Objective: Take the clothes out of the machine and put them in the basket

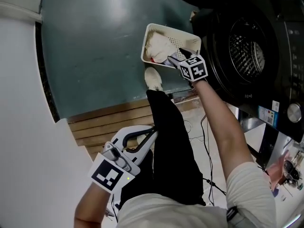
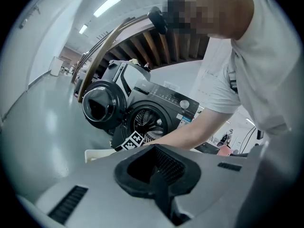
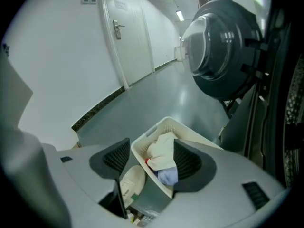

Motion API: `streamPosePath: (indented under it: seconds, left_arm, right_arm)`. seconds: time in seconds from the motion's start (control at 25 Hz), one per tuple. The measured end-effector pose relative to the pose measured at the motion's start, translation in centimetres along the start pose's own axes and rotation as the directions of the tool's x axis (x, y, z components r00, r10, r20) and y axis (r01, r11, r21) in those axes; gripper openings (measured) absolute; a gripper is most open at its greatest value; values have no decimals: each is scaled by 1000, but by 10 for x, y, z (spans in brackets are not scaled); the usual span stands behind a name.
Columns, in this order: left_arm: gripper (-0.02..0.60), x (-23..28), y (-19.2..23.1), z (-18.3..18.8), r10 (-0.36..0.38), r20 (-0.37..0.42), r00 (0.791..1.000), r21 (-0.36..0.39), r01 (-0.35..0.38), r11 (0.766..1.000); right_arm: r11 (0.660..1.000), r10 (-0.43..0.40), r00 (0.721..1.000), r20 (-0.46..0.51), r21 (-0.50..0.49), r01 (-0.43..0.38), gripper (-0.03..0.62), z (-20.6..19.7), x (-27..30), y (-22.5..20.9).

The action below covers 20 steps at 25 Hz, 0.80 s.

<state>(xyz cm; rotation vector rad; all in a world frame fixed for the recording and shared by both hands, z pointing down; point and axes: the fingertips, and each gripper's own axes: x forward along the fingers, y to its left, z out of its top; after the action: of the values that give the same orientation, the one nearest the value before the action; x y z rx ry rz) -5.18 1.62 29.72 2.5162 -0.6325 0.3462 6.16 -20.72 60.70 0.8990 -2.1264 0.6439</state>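
My right hand-held gripper (image 1: pixel 176 57) hangs released over the basket (image 1: pixel 153 30), jaws apart with nothing between them. The clothes (image 1: pixel 159 45), white and pale blue, lie in the basket on the floor (image 1: pixel 95 56) at my twelve o'clock. The machine (image 1: pixel 247 46) stands open at two o'clock. My left hand-held gripper (image 1: pixel 151 131), at seven o'clock, is clenched on nothing.

Teal floor (image 1: pixel 95 56), white basket (image 1: pixel 171 31), washing machine (image 1: pixel 251 56)
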Motion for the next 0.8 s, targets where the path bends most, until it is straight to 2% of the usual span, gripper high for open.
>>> streamPosePath:
  seconds: [0.08,0.32,0.52,0.8]
  left_arm:
    - [-3,-9,-16,7,-1,13,1000,2,1,1000]
    - [-2,-38,-65,21,0,31,1000,7,0,1000]
    - [-2,-59,-100,31,10,25,1000,41,-11,999]
    - [-2,-91,-149,44,23,33,999,76,-25,997]
  right_arm:
    - [1000,-7,999,42,14,6,285,7,-29,11]
    - [999,-26,989,147,48,19,175,18,-120,54]
    - [997,-39,973,227,68,24,48,27,-197,93]
    - [996,-25,953,303,86,-2,18,29,-297,151]
